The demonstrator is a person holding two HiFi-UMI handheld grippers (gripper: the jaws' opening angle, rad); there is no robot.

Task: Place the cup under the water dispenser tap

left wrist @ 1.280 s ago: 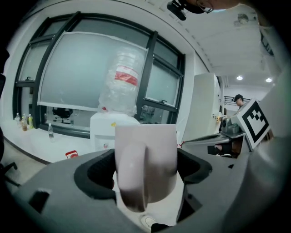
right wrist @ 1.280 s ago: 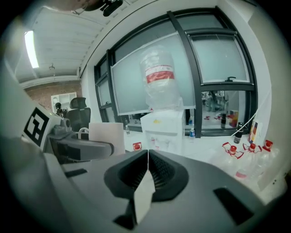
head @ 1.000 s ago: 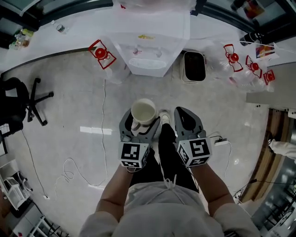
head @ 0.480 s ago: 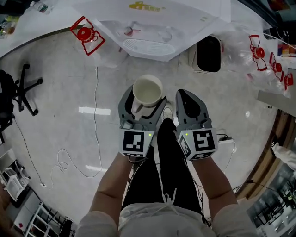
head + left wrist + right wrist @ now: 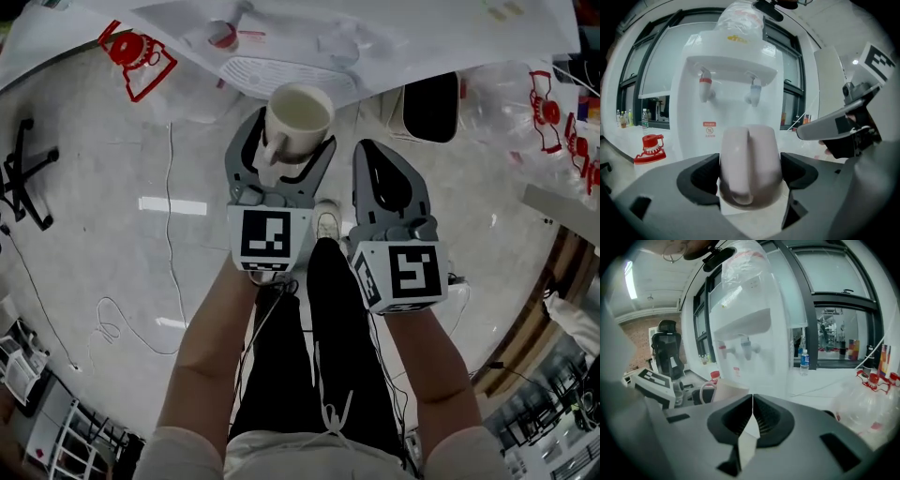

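Cup (image 5: 298, 111) upright in left tongs (image 5: 289, 141), just before dispenser (image 5: 291, 75); right tongs (image 5: 377, 164) alongside. Left gripper view: pads press cup's sides, handle facing camera, red tap (image 5: 705, 88) above and beyond. Right gripper view: tongs closed together, empty.

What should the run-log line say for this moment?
left gripper: shut on cup | right gripper: shut, empty | cup: upright, carried, facing water dispenser | placement: not yet under taps
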